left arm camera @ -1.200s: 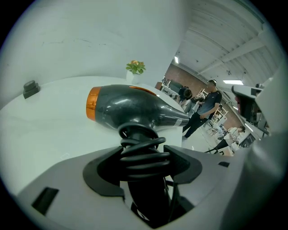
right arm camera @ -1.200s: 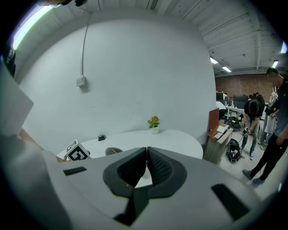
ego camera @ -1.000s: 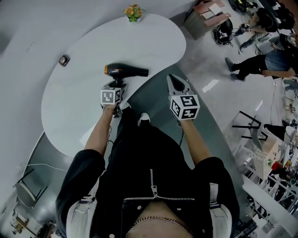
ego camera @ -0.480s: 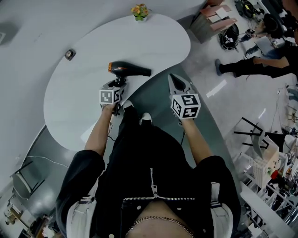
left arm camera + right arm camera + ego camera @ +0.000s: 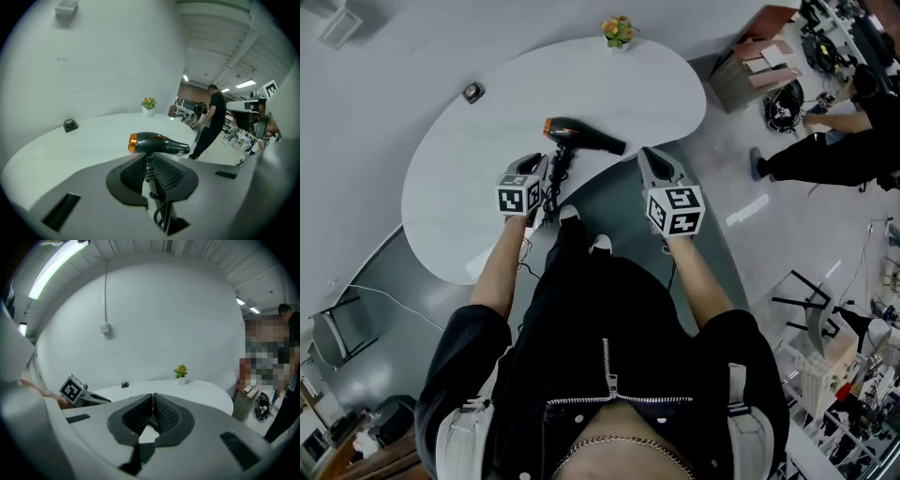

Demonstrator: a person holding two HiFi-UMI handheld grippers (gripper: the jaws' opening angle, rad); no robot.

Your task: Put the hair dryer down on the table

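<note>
A smooth, glossy white kidney-shaped table [image 5: 478, 178] curves along a plain white wall. One hair dryer [image 5: 159, 144] is held over the table's near edge, just ahead of the person. It is matt dark grey plastic, with a bright orange ring round its rear end and a tapering barrel lying level. Its straight handle points down into the left gripper [image 5: 150, 161]. That gripper's jaws are grey shells faced with black ribbed pads. They have just been closing and now press on the handle from both sides. One black coiled cord [image 5: 159, 213] hangs in loops below them. Whether the dryer's body touches the tabletop cannot be told. The right gripper [image 5: 153, 401], of the same build, hovers near the table's edge with its pads pressed together and nothing between them. Each of the two grippers carries one white cube with black square markers. Farther back on the table stand one small white pot of yellow-orange flowers [image 5: 619, 30] and one small dark round knob-like object [image 5: 472, 92]. They are well apart from each other and from the dryer.
</note>
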